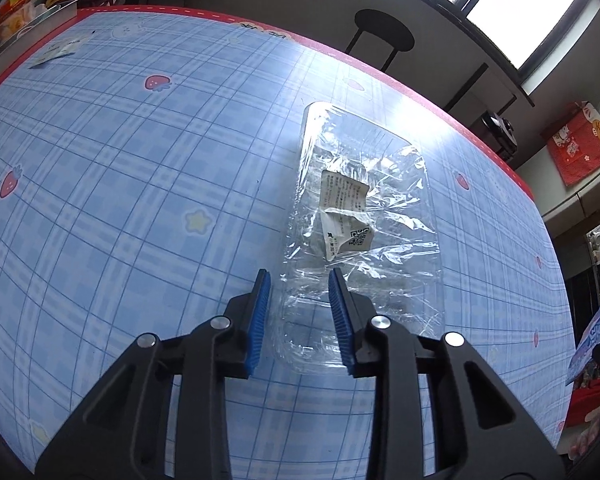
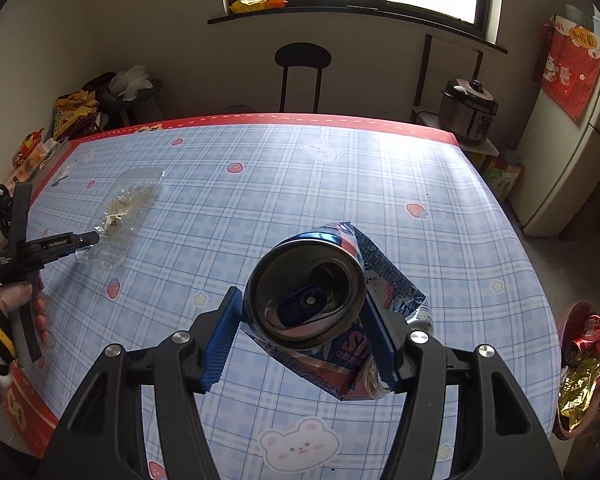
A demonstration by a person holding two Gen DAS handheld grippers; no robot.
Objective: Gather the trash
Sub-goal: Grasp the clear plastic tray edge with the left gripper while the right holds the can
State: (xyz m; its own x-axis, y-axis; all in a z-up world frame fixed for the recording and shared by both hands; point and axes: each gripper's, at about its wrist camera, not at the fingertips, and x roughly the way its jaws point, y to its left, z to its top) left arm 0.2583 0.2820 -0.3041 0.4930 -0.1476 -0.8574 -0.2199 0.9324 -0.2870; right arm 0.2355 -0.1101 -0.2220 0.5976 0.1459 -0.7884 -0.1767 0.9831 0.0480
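Note:
A clear plastic wrapper [image 1: 360, 216] with a crumpled white label lies flat on the blue checked tablecloth [image 1: 120, 200]. My left gripper [image 1: 298, 280] is open, its blue pads either side of the wrapper's near end, just above it. The wrapper also shows in the right wrist view [image 2: 120, 216], with the left gripper [image 2: 90, 238] at its near end. My right gripper [image 2: 300, 312] is shut on an empty drink can [image 2: 306, 292] and a blue snack wrapper [image 2: 380, 292] together, held above the table.
A small paper scrap [image 1: 60, 50] lies at the table's far left corner. A red bin [image 2: 580, 368] with trash stands off the table's right side. A black stool [image 2: 302, 68], a rice cooker [image 2: 468, 110] and a fridge [image 2: 572, 160] stand beyond the table.

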